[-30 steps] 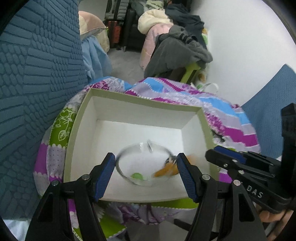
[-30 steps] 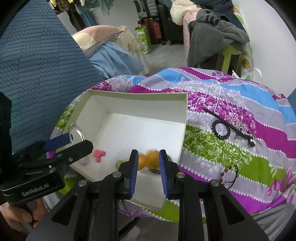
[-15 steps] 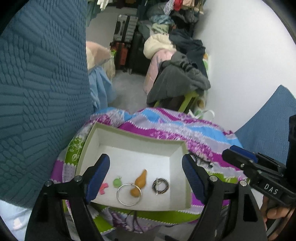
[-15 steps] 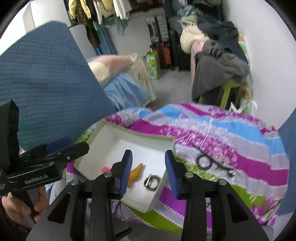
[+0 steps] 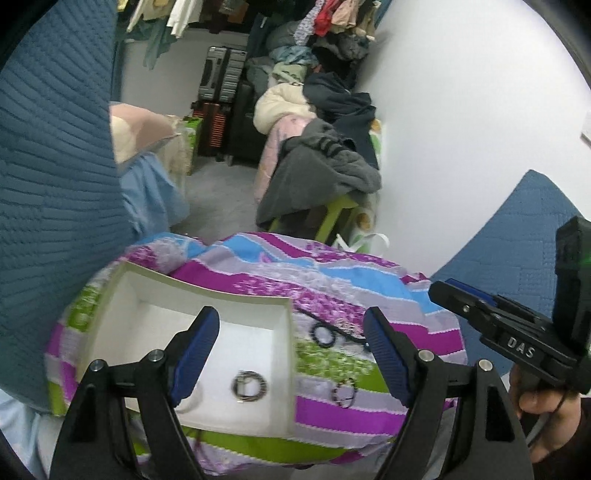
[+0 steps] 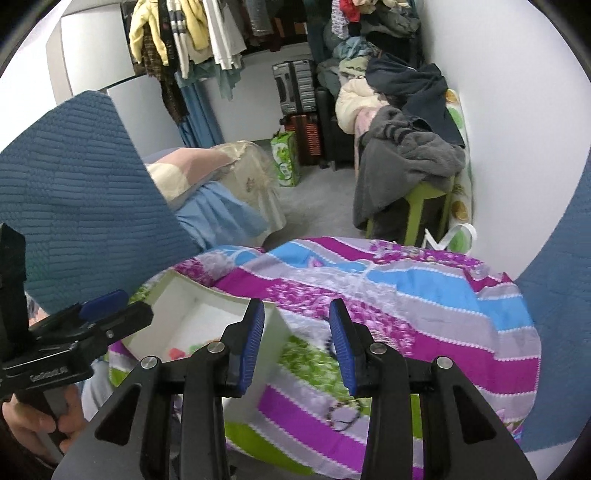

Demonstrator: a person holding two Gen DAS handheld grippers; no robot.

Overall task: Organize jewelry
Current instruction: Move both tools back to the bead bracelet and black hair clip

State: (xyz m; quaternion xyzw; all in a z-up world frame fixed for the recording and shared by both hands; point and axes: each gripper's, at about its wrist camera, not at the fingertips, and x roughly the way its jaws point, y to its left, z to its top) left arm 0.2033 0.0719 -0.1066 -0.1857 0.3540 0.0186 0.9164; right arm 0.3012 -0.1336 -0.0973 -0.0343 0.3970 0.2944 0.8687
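Between left gripper fingers, spread and empty: box holding ring. Right gripper fingers parted, empty, hovering over cloth. Between items; next, probably reaching for bracelet below its fingers.

The room is evenly and softly lit from overhead, bright enough that the white wall beyond the fingers glows pale and flat with no hard glare. Shadows are weak: a faint grey one lies inside the white box along its near walls, just past the fingers of the left wrist view. Both views bend strongly at the edges, curving straight lines and closing into black corners. The black frames and blue pads close to the lens look crisp, while the patterned cloth and the small rings between and beyond the fingers are smeared with motion blur. The hanging clothes far beyond stay fairly readable.
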